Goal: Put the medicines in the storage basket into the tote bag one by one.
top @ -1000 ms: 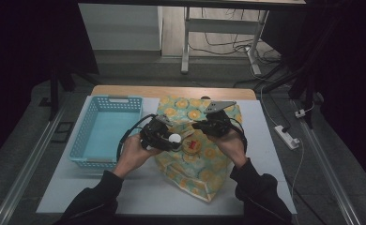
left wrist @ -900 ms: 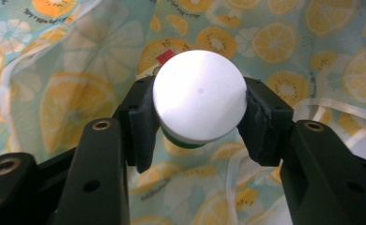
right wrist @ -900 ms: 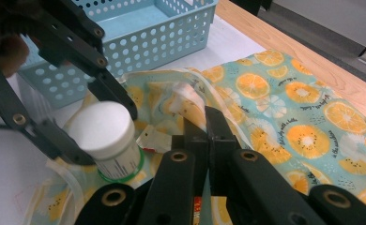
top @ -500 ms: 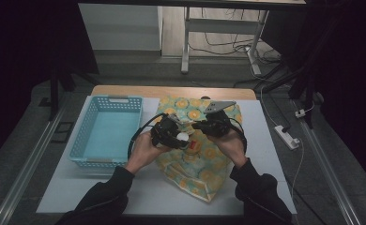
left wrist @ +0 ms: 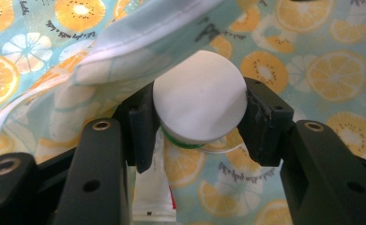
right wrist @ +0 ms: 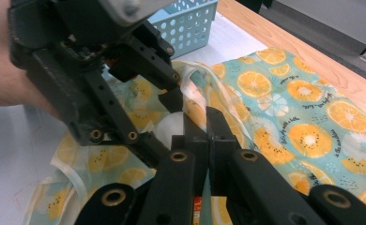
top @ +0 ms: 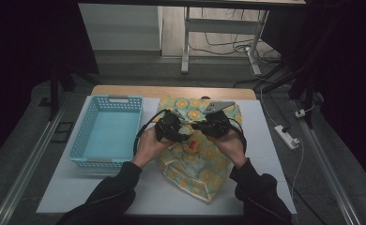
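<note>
Two hand-held grippers meet over a fruit-print fabric bag (top: 197,154) lying on the white worktop (top: 261,154), right of a light-blue perforated basket (top: 107,133).

Left gripper (left wrist: 197,124): jaws pinching a white tube by its round cap (left wrist: 200,103), one jaw on each side of the cap. The cap faces the camera; a green band shows just under it, and the tube's white body with a red mark (left wrist: 155,199) runs down between the jaws toward the bottom edge. In the high view this gripper (top: 183,135) sits over the bag's middle, held by the person's left hand (top: 148,145).

A hemmed edge of the bag (left wrist: 139,51), white-bordered, is lifted and drapes across the upper left of the left gripper view, just above and touching the cap's upper rim; the rest of the cloth lies flat beneath.

Right gripper (right wrist: 207,119): jaws pressed nearly together, a narrow slit between them, nipping the raised edge of the bag (right wrist: 195,101). Directly beyond its tips sits the left gripper (right wrist: 171,105), with the white cap (right wrist: 169,126) visible just beside the right gripper's tips. In the high view the right gripper (top: 197,126) lies near the left one, tips close together, held by the right hand (top: 230,145).

The basket's corner (right wrist: 186,23) appears at the far left in the right gripper view, well apart from the tube.
</note>
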Demonstrator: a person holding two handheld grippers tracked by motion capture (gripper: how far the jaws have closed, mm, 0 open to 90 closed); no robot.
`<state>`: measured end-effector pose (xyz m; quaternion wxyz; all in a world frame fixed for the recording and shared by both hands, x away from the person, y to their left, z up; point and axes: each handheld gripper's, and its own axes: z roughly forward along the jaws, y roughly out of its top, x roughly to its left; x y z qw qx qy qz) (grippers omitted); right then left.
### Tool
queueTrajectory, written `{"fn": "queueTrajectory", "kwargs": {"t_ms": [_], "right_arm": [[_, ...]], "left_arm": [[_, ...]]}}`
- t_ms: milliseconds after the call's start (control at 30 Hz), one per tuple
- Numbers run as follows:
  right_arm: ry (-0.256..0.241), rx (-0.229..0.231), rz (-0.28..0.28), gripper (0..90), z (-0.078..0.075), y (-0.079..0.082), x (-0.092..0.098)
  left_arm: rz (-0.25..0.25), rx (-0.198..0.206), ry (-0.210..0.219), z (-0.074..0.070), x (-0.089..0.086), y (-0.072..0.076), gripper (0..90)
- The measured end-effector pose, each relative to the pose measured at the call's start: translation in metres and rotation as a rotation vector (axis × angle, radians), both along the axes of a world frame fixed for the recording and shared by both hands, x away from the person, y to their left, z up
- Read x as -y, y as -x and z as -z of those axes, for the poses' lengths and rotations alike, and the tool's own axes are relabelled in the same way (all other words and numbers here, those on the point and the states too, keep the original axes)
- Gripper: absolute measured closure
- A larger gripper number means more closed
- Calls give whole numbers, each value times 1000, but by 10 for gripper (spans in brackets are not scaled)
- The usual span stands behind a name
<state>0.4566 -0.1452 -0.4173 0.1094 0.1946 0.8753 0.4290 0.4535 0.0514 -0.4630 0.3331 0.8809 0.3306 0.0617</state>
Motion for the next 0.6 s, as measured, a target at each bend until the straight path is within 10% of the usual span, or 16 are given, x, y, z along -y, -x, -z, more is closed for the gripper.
{"fn": "queueTrajectory", "kwargs": {"t_ms": [600], "right_arm": [[5, -3, 4, 895, 2, -3, 1]], "left_arm": [[12, -17, 44, 15, 13, -11, 502]]}}
